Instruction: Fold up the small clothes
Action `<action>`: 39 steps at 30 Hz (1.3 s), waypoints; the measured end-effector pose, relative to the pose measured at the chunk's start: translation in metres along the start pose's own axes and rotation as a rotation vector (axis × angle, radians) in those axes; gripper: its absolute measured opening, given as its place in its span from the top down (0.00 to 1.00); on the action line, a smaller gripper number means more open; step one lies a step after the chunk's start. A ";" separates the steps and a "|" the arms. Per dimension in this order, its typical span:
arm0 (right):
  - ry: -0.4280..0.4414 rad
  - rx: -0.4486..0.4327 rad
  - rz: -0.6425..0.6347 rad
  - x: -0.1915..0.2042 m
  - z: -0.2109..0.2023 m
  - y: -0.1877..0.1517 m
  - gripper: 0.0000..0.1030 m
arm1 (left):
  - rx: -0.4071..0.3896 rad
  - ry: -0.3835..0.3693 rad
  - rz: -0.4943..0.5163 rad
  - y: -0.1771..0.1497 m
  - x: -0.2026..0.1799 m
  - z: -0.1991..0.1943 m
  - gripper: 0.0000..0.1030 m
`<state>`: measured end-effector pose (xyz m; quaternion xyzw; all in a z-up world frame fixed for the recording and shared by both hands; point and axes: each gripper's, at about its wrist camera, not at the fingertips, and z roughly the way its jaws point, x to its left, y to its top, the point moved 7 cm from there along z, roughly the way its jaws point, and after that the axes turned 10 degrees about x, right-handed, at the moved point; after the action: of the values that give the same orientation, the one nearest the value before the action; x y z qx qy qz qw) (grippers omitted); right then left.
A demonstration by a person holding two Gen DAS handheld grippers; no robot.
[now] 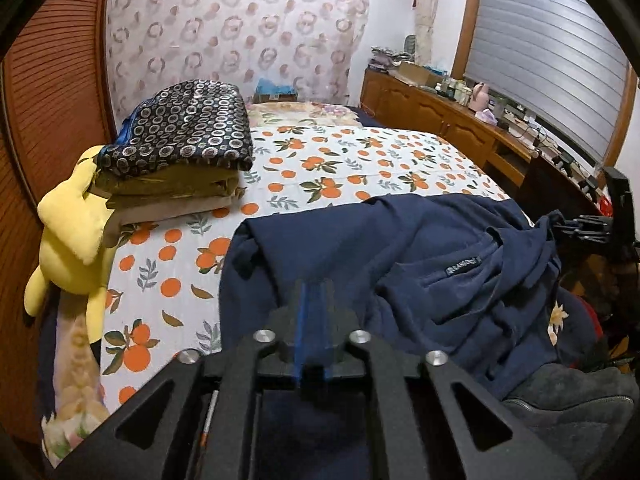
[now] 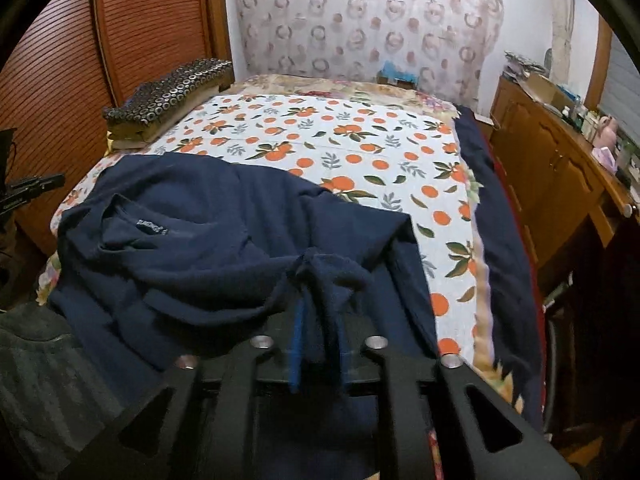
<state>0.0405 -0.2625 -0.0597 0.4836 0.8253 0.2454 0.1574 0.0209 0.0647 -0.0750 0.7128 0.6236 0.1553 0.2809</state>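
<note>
A navy blue shirt (image 1: 400, 248) lies crumpled on the orange-print bedsheet (image 1: 320, 160), its collar label facing up. My left gripper (image 1: 316, 292) is shut with its blue pads together, over the shirt's near edge; no cloth shows between them. In the right wrist view the shirt (image 2: 192, 240) fills the near left. My right gripper (image 2: 318, 280) is shut on a bunched fold of the shirt, which drapes over the fingers. The right gripper also shows at the right edge of the left wrist view (image 1: 580, 228).
A stack of folded clothes (image 1: 180, 148) topped by a dark ring-patterned piece sits at the bed's far left, beside a yellow plush toy (image 1: 72, 240). A wooden cabinet (image 1: 440, 120) with clutter runs along the right. A louvred wooden wardrobe (image 2: 120, 40) stands left.
</note>
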 end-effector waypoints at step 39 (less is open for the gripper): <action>-0.001 0.020 0.092 -0.048 0.104 0.041 0.33 | 0.153 0.019 -0.038 0.052 0.043 0.112 0.22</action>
<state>0.1455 -0.2616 -0.1223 0.5226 0.8046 0.2438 0.1415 0.1343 0.0800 -0.1387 0.7189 0.6496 0.1085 0.2224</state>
